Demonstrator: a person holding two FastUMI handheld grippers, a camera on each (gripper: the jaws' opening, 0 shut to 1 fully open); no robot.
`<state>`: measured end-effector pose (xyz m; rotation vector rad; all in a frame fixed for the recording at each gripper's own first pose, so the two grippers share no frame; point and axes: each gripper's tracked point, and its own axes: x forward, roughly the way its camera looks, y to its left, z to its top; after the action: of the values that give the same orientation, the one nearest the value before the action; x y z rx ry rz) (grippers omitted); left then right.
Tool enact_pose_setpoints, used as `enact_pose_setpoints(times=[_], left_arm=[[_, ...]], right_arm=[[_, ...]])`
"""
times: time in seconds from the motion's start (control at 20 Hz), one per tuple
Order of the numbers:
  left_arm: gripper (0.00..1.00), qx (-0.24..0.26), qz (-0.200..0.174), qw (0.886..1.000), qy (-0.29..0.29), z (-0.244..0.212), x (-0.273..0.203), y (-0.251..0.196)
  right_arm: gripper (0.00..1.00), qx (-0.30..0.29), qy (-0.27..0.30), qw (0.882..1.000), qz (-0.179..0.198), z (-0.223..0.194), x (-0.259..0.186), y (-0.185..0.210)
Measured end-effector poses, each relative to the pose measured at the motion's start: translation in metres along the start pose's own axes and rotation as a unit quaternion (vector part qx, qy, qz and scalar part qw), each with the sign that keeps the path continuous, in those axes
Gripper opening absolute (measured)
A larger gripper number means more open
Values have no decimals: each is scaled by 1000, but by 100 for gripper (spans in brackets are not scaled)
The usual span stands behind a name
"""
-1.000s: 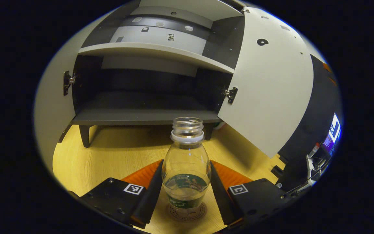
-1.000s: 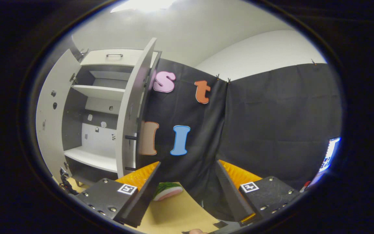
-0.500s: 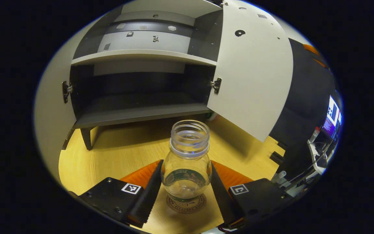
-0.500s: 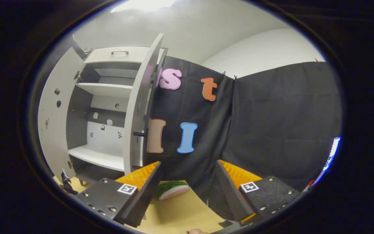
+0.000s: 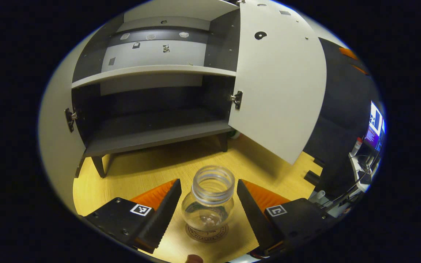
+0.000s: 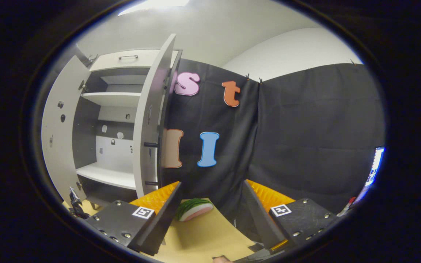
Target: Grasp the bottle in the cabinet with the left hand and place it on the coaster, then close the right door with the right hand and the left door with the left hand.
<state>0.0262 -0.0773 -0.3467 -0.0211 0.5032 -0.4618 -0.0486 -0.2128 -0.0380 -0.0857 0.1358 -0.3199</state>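
- Left gripper [image 5: 203,204]: fingers spread, gaps on both sides of the bottle [image 5: 208,201]; it grips nothing.
- The bottle stands upright between those fingers on the coaster [image 5: 207,232], capless, mouth facing up.
- It seems to sit centred on the coaster, though the fisheye warp near the lower edge makes that hard to confirm.
- Handling, as a judgement: clear thin plastic, apparently empty, so very light, smooth, easy to knock over and quick to dent under a hard squeeze.
- If it needed re-gripping, the rounded body below the neck ring looks the safest hold; the threaded neck is stiffer but narrower.
- Beyond the fingertips the cabinet [image 5: 152,109] is open, its right door [image 5: 280,91] swung out right of the fingers, the left door [image 5: 55,131] far to their left.
- Right gripper [image 6: 210,208]: fingers wide apart, holding nothing; the right door's edge [image 6: 148,135] stands up and left of its left finger.
- A green-and-pink object [image 6: 194,209] lies on the table just beyond that finger.
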Motion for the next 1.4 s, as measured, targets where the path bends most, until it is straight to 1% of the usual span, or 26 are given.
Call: enact_pose_setpoints(times=[0.2,0.25,0.3,0.4,0.5,0.55,0.6,0.65,0.75,0.8,0.85,0.9,0.95,1.05,1.1,1.15,1.25,1.4], left_arm=[[98,4,7,999,-41,40,-22,-5],[97,2,12,999,-53,53,-30,-5],[98,-2,15,998,-66,66,-39,-7],[97,-13,21,994,-104,104,-59,-9],[97,-15,47,990,-132,138,-84,-1],[98,-10,65,987,-145,156,-96,6],[97,-6,81,984,-159,173,-109,12],[97,-7,95,981,-167,189,-121,18],[96,-11,123,975,-183,212,-145,31],[97,-12,138,973,-187,220,-155,42],[97,-14,152,969,-193,226,-165,49],[97,-18,161,966,-200,233,-175,54],[97,-23,169,963,-206,237,-183,58],[96,-29,188,959,-210,240,-198,67],[96,-30,197,957,-210,240,-205,71],[96,-32,203,956,-209,240,-210,73],[97,-38,211,954,-209,239,-217,76],[97,-45,210,952,-220,239,-222,76]], right_arm=[[100,5,-4,1000,14,1,12,15],[96,6,-7,1000,16,3,15,18],[100,7,-10,1000,18,6,19,19],[100,14,-19,999,22,13,24,24],[100,25,-24,999,31,20,32,32],[97,29,-27,999,37,23,35,37],[96,31,-29,998,44,25,38,43],[100,31,-31,998,50,28,40,49],[100,30,-38,997,62,34,44,63],[96,30,-40,996,68,35,46,69],[96,30,-43,996,73,38,48,75],[100,32,-45,995,80,39,51,81],[97,36,-45,995,87,41,52,87],[97,41,-42,993,98,42,54,94],[92,33,-43,993,107,42,55,97],[98,23,-43,992,115,42,54,101],[98,17,-42,990,135,45,52,109],[97,32,-33,983,177,43,49,135]])
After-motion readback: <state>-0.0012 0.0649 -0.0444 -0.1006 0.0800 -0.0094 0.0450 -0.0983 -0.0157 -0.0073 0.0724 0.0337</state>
